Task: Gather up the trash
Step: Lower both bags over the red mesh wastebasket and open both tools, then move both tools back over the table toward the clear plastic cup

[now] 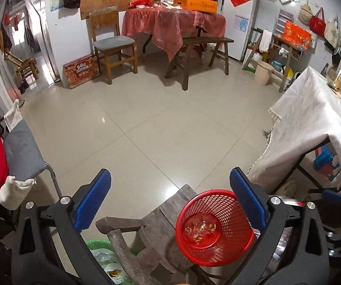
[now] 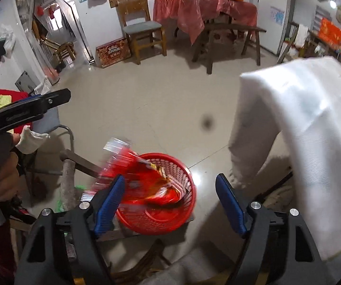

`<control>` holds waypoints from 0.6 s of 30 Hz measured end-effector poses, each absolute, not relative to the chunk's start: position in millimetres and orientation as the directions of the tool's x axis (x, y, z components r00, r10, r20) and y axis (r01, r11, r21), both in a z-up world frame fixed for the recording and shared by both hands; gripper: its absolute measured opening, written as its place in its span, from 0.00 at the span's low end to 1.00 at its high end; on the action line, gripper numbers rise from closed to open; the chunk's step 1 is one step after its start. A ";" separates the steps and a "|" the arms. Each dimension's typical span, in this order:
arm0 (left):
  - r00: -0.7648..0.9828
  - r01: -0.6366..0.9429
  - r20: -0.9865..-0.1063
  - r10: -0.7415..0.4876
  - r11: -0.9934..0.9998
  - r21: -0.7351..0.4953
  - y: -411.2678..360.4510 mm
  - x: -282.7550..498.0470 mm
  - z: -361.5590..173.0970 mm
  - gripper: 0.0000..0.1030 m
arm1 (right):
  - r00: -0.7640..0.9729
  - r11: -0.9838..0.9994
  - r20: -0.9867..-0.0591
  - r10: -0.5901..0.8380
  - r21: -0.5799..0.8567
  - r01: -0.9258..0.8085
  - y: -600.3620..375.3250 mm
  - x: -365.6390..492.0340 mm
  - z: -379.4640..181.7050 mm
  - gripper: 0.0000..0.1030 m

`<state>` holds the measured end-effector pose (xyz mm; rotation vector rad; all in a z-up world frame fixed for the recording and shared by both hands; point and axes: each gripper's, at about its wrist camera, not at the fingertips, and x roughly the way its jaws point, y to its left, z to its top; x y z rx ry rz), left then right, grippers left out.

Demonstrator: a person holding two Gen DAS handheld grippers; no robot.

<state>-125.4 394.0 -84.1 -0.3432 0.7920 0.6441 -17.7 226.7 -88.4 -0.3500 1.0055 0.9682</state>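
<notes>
A red mesh basket [image 1: 215, 228] stands on a dark wooden chair [image 1: 168, 211] and holds a few small clear and gold wrappers [image 1: 200, 229]. My left gripper [image 1: 170, 201] is open and empty, above and behind the basket. In the right wrist view the basket [image 2: 160, 216] sits just ahead of my right gripper [image 2: 170, 204], which is open. A red and clear plastic wrapper [image 2: 141, 173], blurred by motion, lies across the basket's rim and inside, free of the fingers. The left gripper also shows in the right wrist view [image 2: 25, 109], at the left.
A table with a white cloth [image 1: 313, 128] stands at the right. A grey folding chair [image 1: 23, 152] is at the left. A green bag [image 1: 106, 258] lies under the wooden chair. A red-covered table [image 1: 172, 23], bench and chair stand at the far wall.
</notes>
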 end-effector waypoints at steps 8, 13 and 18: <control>0.534 -0.638 -0.746 0.398 0.769 -0.047 387.6 -123.2 -81.7 0.93 | 0.205 0.564 -0.821 0.533 0.164 -0.809 211.4 -13.9 -79.9 0.75; 0.546 -0.624 -0.738 0.397 0.780 -0.041 379.0 -121.7 -75.4 0.93 | 0.288 0.596 -0.778 0.558 0.135 -0.792 177.5 -16.3 -53.7 0.76; 0.574 -0.604 -0.718 0.395 0.796 -0.044 364.7 -123.2 -61.6 0.93 | 0.430 0.659 -0.686 0.587 0.098 -0.746 124.6 -16.8 -13.4 0.87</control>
